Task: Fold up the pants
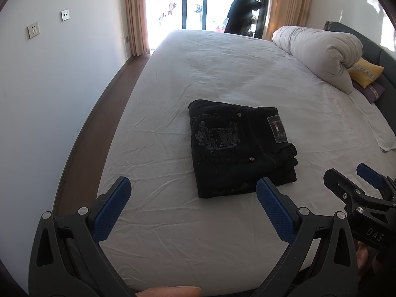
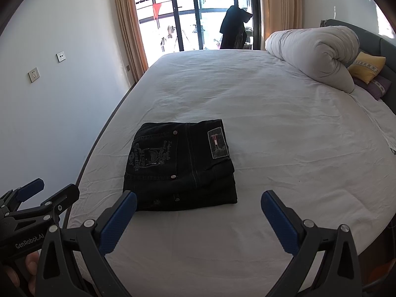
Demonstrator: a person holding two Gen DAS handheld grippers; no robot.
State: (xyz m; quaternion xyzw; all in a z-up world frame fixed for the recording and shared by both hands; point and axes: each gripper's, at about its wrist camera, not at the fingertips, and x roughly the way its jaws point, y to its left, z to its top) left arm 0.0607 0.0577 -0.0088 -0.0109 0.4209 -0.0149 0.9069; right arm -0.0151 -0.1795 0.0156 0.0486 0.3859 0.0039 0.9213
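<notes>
Black pants [image 1: 237, 148] lie folded into a compact rectangle on the white bed sheet [image 1: 210, 74], back pocket embroidery and waist patch facing up. They also show in the right wrist view [image 2: 183, 165]. My left gripper [image 1: 193, 188] is open and empty, held above the sheet just in front of the pants. My right gripper [image 2: 198, 200] is open and empty, also just short of the pants' near edge. The right gripper shows at the right in the left wrist view [image 1: 351, 178], and the left gripper at the lower left in the right wrist view [image 2: 49, 190].
A rolled white duvet [image 1: 321, 52] and a yellow pillow [image 1: 365, 71] lie at the bed's far right by the headboard. A wall [image 1: 49, 74] and a strip of wooden floor [image 1: 99, 128] run along the left. A balcony door [image 1: 198, 2] stands beyond the bed.
</notes>
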